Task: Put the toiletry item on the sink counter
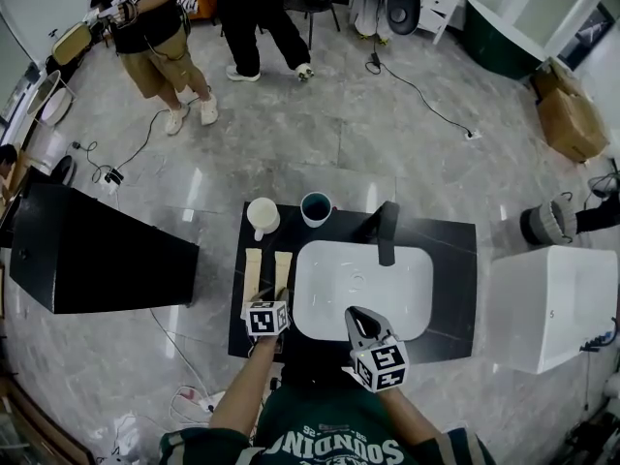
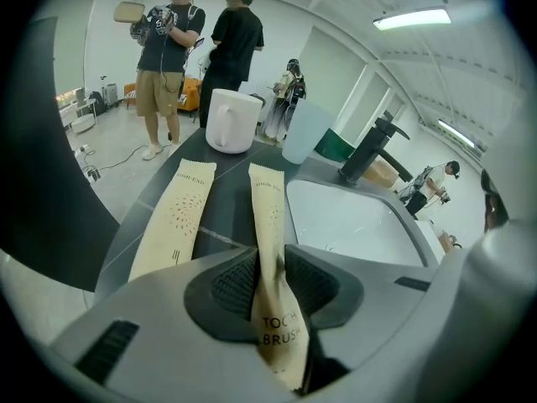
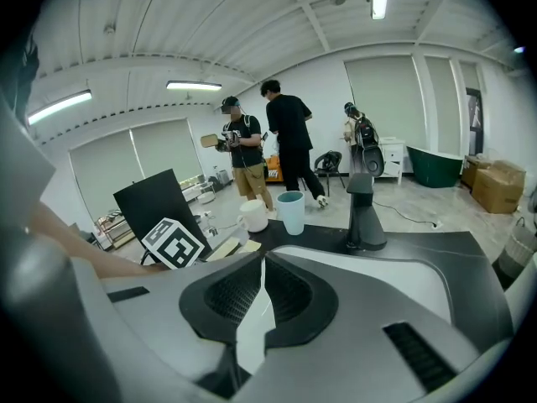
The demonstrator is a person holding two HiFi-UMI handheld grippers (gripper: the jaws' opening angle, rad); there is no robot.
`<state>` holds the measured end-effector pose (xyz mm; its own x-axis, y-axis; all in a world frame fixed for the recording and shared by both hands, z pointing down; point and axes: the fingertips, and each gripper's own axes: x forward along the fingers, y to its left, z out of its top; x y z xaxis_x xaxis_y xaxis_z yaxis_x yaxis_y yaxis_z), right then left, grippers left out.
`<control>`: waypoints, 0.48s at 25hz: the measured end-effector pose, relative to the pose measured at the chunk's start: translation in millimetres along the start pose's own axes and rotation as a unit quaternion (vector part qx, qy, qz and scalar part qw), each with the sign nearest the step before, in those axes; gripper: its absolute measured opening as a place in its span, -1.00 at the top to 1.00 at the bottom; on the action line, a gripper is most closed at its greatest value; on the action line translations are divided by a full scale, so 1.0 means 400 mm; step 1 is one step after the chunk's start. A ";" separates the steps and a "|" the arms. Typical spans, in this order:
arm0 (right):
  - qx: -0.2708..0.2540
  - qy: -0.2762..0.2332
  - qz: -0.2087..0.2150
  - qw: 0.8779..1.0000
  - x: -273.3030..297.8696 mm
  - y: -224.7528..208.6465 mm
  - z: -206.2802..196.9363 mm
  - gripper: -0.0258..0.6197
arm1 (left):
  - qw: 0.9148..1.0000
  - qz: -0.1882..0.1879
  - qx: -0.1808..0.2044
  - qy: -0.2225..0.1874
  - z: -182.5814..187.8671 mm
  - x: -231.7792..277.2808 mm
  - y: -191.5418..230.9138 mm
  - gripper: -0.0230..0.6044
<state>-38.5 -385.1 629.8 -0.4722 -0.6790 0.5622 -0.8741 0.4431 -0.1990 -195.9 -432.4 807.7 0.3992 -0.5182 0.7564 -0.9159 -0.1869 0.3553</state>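
Observation:
Two beige paper packets lie side by side on the black sink counter (image 1: 455,269), left of the white basin (image 1: 363,287). My left gripper (image 1: 278,298) is shut on the near end of the right one, a toothbrush packet (image 2: 270,225). Its far end points towards the mugs and seems to rest on the counter. The other packet (image 2: 178,217) lies flat to its left, untouched. My right gripper (image 1: 356,315) hovers over the basin's front edge. In the right gripper view its jaws (image 3: 263,288) are shut with nothing between them.
A white mug (image 1: 262,217) and a teal cup (image 1: 316,208) stand at the counter's back left, and a black faucet (image 1: 387,231) stands behind the basin. A black box (image 1: 87,255) stands to the left and a white box (image 1: 552,303) to the right. Two people stand far behind.

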 end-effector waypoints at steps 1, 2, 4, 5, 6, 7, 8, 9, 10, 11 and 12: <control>0.000 0.000 0.001 1.000 0.001 0.001 0.000 0.78 | 1.000 -0.002 0.002 -0.003 0.002 -0.003 -0.002 0.62; 0.001 0.000 0.002 1.000 0.002 0.003 0.000 0.78 | 1.000 -0.003 0.004 -0.009 0.007 -0.008 -0.004 0.60; 0.001 0.001 0.006 1.000 0.005 0.007 -0.002 0.78 | 1.000 0.003 0.008 -0.024 0.019 -0.025 -0.006 0.60; 0.002 0.002 0.007 1.000 0.006 0.009 -0.003 0.78 | 0.999 0.008 0.011 -0.032 0.025 -0.035 -0.006 0.60; 0.003 0.001 0.008 1.000 0.006 0.010 -0.004 0.78 | 0.999 0.014 0.013 -0.041 0.030 -0.047 -0.007 0.60; 0.004 0.000 0.009 1.000 0.005 0.011 -0.004 0.79 | 0.998 0.020 0.015 -0.051 0.035 -0.060 -0.010 0.60; 0.004 -0.002 0.010 1.000 0.004 0.013 -0.004 0.78 | 0.998 0.024 0.016 -0.059 0.039 -0.071 -0.013 0.60; 0.004 -0.003 0.011 1.000 0.004 0.014 -0.004 0.78 | 0.998 0.025 0.017 -0.063 0.041 -0.077 -0.018 0.62; 0.004 -0.004 0.011 1.000 0.003 0.014 -0.004 0.78 | 0.998 0.025 0.017 -0.063 0.040 -0.078 -0.022 0.68; 0.005 -0.004 0.011 1.000 0.002 0.014 -0.004 0.78 | 0.998 0.026 0.017 -0.058 0.036 -0.075 -0.024 0.73; 0.006 -0.004 0.010 1.000 0.001 0.014 -0.005 0.78 | 0.998 0.029 0.019 -0.054 0.031 -0.071 -0.022 0.73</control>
<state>-43.5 -381.7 630.3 -0.4906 -0.6752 0.5509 -0.8657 0.4500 -0.2194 -199.7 -426.4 776.3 0.3409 -0.6150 0.7110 -0.9389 -0.1849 0.2902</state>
